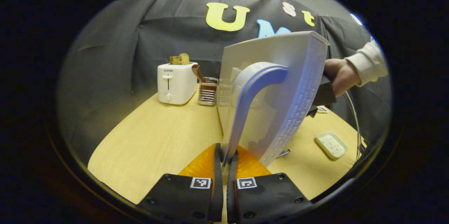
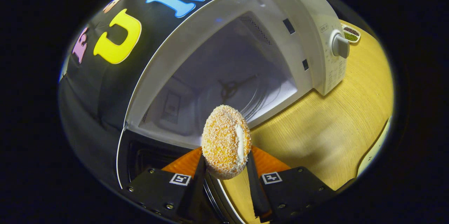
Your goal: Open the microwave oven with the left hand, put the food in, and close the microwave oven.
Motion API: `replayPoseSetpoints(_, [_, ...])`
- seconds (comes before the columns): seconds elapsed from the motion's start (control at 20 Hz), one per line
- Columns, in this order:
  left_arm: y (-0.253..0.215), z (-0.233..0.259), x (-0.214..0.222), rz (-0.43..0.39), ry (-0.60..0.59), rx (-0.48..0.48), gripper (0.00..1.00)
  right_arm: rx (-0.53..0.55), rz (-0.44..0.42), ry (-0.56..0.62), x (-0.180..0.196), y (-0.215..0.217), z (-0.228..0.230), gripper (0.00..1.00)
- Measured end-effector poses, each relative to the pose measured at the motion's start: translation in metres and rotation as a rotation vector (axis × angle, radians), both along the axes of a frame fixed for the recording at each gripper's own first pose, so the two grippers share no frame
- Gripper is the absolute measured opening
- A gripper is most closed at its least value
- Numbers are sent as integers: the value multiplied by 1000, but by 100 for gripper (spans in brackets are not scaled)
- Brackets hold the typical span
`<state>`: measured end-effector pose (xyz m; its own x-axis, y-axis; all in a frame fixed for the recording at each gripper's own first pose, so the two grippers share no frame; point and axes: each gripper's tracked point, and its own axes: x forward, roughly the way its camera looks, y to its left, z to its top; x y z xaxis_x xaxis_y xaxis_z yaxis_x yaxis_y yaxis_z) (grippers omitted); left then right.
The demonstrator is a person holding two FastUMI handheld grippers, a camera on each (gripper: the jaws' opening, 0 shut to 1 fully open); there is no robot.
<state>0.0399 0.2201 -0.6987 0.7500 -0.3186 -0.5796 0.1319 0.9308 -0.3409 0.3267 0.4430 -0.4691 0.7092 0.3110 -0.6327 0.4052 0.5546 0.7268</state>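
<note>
Left gripper point(image 1: 225, 159) clamped on door handle point(image 1: 250, 90)

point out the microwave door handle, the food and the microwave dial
door handle point(image 1: 250, 94), left gripper view, on its curved upper part
food point(image 2: 224, 140), right gripper view, on its crumbed side
dial point(image 2: 340, 46), right gripper view, on the knob's face

A staged kitchen corner inside a recording booth is shown rather than a real home. A pale wooden tabletop point(image 1: 158, 140) is backed by draped black cloth point(image 1: 115, 48) instead of walls or cabinets. Kitchen appliances are set out on it: a white toaster point(image 1: 176, 83) with bread in its slots at centre left of the left gripper view, a wire utensil holder point(image 1: 208, 91) just beside it (a wooden utensil stands inside), and a white microwave oven point(image 2: 315, 34) with its door open in the right gripper view.
</note>
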Motion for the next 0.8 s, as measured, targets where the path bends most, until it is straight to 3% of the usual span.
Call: replayPoseSetpoints(0.8, [5,0,-3,33,16,-17,14,127,-286,-21,78,-3,-24,58])
